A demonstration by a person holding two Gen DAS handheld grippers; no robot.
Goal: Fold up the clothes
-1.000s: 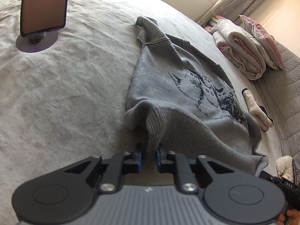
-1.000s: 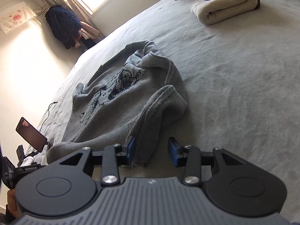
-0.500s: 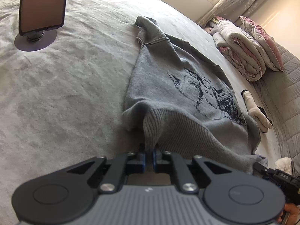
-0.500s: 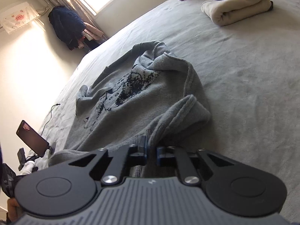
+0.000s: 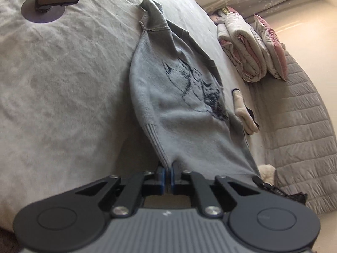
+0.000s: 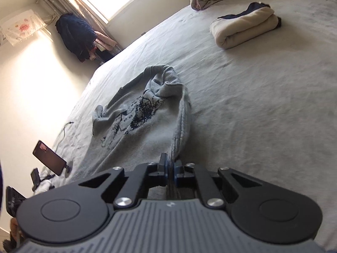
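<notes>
Ribbed grey hem sits clamped between the jaws of both the left gripper point(image 5: 167, 176) and the right gripper point(image 6: 171, 169). The grey knitted sweater with a dark pattern point(image 5: 179, 105) trails away across the pale bedspread point(image 5: 63, 84); lift evenly, keeping the hem taut.

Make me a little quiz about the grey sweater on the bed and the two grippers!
1. True or false: both the left gripper and right gripper have their fingers shut on the grey sweater.
2. What colour is the picture knitted on the sweater? A) red B) dark blue C) yellow
3. Fill in: the rolled cream garment lies on the ____.

Key: 1 true. 2 B. 3 bed.
</notes>
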